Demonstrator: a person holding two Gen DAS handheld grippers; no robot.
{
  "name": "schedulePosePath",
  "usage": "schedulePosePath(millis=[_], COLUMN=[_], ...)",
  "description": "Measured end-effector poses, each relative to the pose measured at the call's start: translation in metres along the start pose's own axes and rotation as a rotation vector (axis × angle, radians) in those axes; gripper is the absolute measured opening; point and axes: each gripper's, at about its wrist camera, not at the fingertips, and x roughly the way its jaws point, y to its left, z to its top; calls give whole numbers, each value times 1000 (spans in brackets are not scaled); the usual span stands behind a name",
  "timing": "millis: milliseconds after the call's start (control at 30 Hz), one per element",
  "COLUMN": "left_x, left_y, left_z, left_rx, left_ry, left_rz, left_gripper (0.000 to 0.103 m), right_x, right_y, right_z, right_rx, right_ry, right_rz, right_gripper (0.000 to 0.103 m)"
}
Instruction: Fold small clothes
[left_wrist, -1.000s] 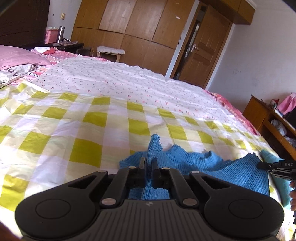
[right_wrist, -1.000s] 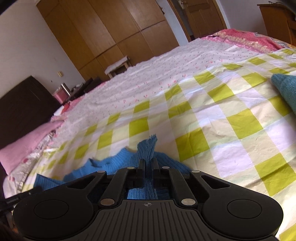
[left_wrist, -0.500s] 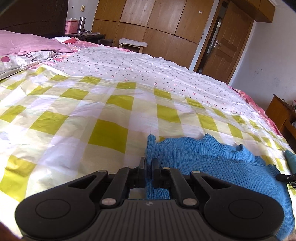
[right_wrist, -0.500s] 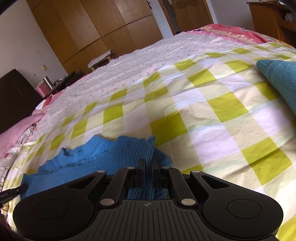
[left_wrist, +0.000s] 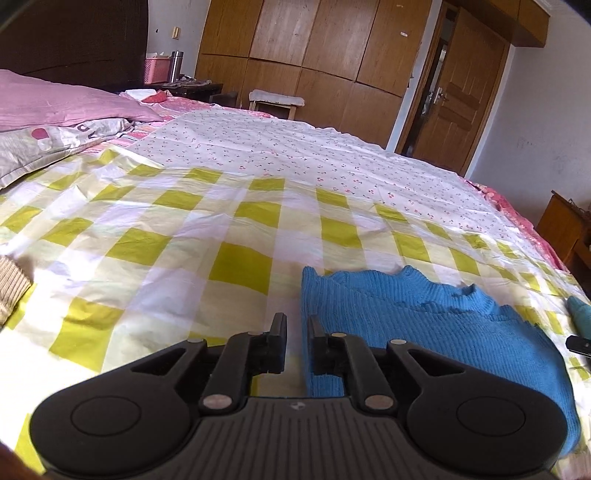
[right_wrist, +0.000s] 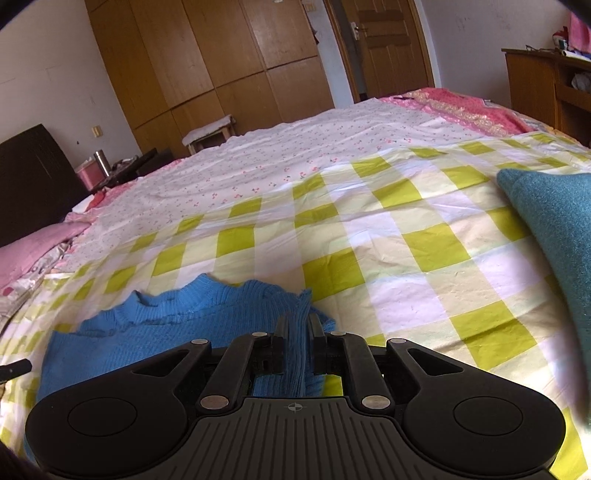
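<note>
A small blue knitted sweater (left_wrist: 417, 325) lies folded on the yellow-checked sheet (left_wrist: 177, 236), its neckline away from me. My left gripper (left_wrist: 296, 332) stands slightly open at the sweater's left edge, with only sheet showing between its fingers. In the right wrist view the sweater (right_wrist: 177, 321) lies to the left. My right gripper (right_wrist: 298, 332) has a bunched fold of the sweater's right edge between its fingers, which have parted a little around it.
A teal garment (right_wrist: 554, 229) lies on the sheet to the right. A beige knit piece (left_wrist: 11, 284) sits at the left edge. Pink pillows (left_wrist: 55, 107) lie at the headboard end. A wardrobe, a door and a wooden desk (right_wrist: 546, 81) stand around the bed.
Both grippers carried the sweater's edge forward and laid it flat. Both sets of fingers have parted; the left one has let the cloth go.
</note>
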Motion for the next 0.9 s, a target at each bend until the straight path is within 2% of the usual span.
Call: schedulePosePath(millis=[167,267,433,667,767,833,900], left_x=[-14,-9,-3,-21,-27,-24,-20], left_y=[-11,-13,-10,-23,-28,-32,-34], left_z=[-20,-32,-45,-40,-43,-48,-54], left_rx=[-1,-9,-27,-13,-12,11,33], left_ry=[14,55,109,88,94,123,154], left_rz=[-24,-14,24,57,72,104,138], left_gripper=[17,17,21,22,22,22,22], right_x=[-9,-3,1,-19,-13,-6,-6], right_y=[12,12,-1,-5,-7,-10,-14], right_z=[-22,-32,-33,-27,-30,-35,-35], right_rx=[-66,-83,-37,-31,-33,-49,-37], right_ry=[50,90,106,69,104,137,140], right_rz=[46,35,36,72,77,46,58], right_gripper=[13,13,12,13,13,14,14])
